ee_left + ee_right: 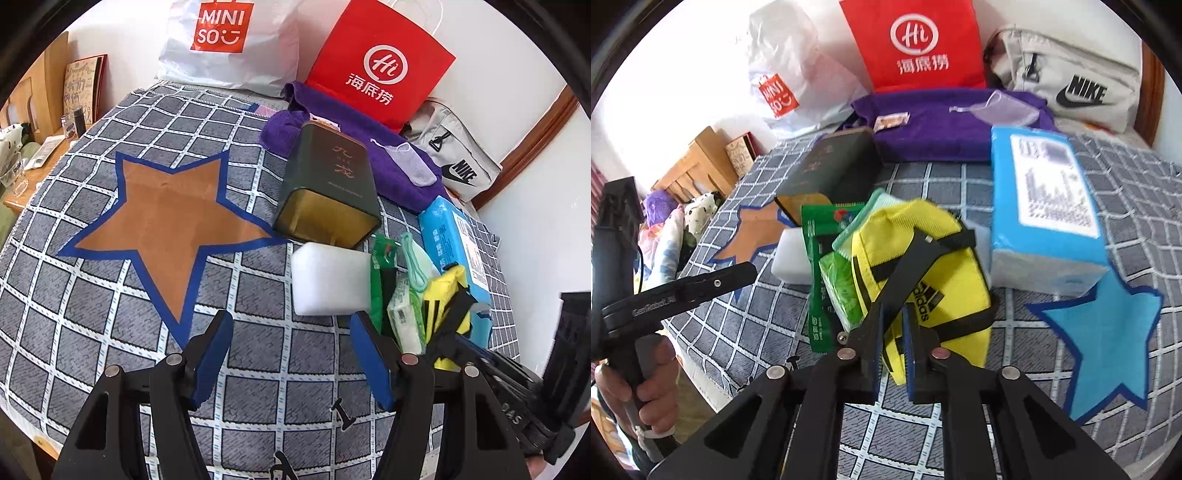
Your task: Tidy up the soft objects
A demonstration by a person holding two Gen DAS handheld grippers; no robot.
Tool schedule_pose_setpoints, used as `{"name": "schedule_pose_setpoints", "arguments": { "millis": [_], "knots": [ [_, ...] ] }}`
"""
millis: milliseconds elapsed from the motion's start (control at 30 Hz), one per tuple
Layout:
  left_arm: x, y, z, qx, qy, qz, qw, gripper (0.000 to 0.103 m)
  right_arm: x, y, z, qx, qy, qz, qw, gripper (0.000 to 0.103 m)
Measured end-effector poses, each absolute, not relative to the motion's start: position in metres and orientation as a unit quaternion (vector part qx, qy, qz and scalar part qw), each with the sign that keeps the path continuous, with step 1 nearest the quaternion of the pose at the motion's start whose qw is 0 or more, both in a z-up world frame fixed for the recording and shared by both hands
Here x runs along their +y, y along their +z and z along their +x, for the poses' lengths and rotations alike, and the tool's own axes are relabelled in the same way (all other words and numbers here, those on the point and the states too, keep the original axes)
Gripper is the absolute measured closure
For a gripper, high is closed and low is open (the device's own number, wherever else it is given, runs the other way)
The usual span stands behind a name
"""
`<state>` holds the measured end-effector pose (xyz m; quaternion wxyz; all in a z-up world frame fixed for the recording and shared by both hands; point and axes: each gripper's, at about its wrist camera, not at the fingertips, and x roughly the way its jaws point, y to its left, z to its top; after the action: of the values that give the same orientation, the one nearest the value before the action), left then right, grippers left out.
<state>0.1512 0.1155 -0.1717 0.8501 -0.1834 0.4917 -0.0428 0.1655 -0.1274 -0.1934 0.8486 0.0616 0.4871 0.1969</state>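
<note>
1. Ahead of the left gripper, its jaws wide and empty, lies bare checked cloth
2. The right gripper pinches the yellow pouch between narrow jaws, a blue tissue pack just right

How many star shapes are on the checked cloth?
2: an orange star left of the pile, and a blue star right of it. Others may be hidden under objects.

A home bedroom: checked bedspread, wooden bedside table.
</note>
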Motion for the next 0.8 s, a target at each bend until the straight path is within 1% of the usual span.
{"name": "schedule_pose_setpoints", "arguments": {
  "millis": [67, 167, 233, 533, 800],
  "knots": [
    [0.114, -0.172, 0.15, 0.493, -0.043, -0.183, 0.849, 0.039, -0.127, -0.196, 0.168, 0.488, 0.206, 0.076, 0.845, 0.087],
    [0.112, -0.174, 0.15, 0.497, -0.041, -0.176, 0.849, 0.039, -0.123, -0.195, 0.169, 0.477, 0.214, 0.081, 0.849, 0.096],
    [0.113, -0.174, 0.15, 0.497, -0.041, -0.171, 0.85, 0.039, -0.122, -0.191, 0.166, 0.47, 0.218, 0.075, 0.852, 0.1],
    [0.097, -0.176, 0.151, 0.5, -0.05, -0.147, 0.852, 0.039, -0.154, -0.163, 0.139, 0.436, 0.207, 0.079, 0.872, 0.1],
    [0.082, -0.182, 0.157, 0.502, -0.039, -0.126, 0.855, 0.039, -0.201, -0.163, 0.129, 0.429, 0.164, 0.079, 0.885, 0.1]
  ]
}}
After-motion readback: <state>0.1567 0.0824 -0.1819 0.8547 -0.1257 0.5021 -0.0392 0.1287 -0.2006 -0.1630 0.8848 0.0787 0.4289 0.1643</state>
